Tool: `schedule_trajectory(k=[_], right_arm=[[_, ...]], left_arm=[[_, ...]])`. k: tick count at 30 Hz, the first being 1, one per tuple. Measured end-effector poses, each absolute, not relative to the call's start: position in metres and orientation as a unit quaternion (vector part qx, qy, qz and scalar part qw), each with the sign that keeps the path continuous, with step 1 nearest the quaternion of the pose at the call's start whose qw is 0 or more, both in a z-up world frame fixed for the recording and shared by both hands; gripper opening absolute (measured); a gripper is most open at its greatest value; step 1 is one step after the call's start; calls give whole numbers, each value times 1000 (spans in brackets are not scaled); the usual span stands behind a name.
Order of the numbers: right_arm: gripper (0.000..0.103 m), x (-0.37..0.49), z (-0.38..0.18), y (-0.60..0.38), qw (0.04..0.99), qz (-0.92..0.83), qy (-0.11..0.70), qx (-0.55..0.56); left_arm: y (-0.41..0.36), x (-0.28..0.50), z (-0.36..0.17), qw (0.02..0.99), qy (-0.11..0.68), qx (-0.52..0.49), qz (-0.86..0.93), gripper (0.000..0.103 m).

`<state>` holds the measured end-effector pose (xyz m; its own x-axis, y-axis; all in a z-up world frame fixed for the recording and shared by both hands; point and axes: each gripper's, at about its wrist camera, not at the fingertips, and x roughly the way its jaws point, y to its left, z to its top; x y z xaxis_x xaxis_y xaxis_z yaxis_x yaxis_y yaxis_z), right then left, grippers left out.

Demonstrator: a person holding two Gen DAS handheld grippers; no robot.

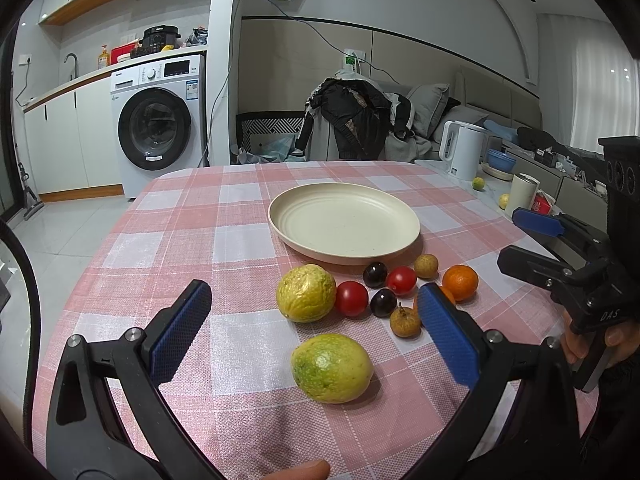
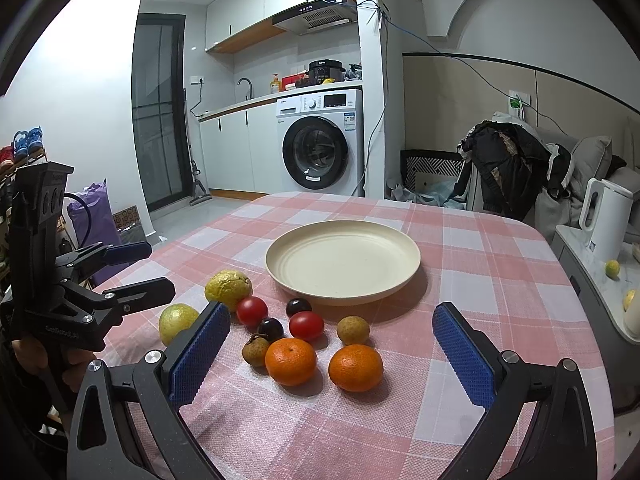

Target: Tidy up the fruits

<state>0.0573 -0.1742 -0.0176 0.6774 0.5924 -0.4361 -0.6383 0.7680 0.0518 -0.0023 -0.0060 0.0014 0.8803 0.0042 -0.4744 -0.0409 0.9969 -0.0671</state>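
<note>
Both hand-held grippers, left [image 1: 316, 328] and right [image 2: 330, 352], gape wide, holding nothing. Fruits [image 2: 308, 326] sit clustered on the counter [image 2: 480, 264] just near of the plate [image 2: 343, 260]. Right view shows two whole oranges [image 2: 355, 367]; in the left view one orange is half hidden.

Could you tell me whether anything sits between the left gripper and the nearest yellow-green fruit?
Nothing visible does. The left gripper is open, and the nearest yellow-green fruit lies on bare tablecloth just ahead between its fingers. The other fruits sit beyond it, toward the plate.
</note>
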Motion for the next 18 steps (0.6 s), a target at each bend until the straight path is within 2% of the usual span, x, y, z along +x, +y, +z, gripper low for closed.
schedule_trajectory(k=[18], right_arm=[[103, 57, -19, -172, 914, 336, 222, -55]], left_arm=[[-8, -6, 5, 970, 242, -35, 3, 103]])
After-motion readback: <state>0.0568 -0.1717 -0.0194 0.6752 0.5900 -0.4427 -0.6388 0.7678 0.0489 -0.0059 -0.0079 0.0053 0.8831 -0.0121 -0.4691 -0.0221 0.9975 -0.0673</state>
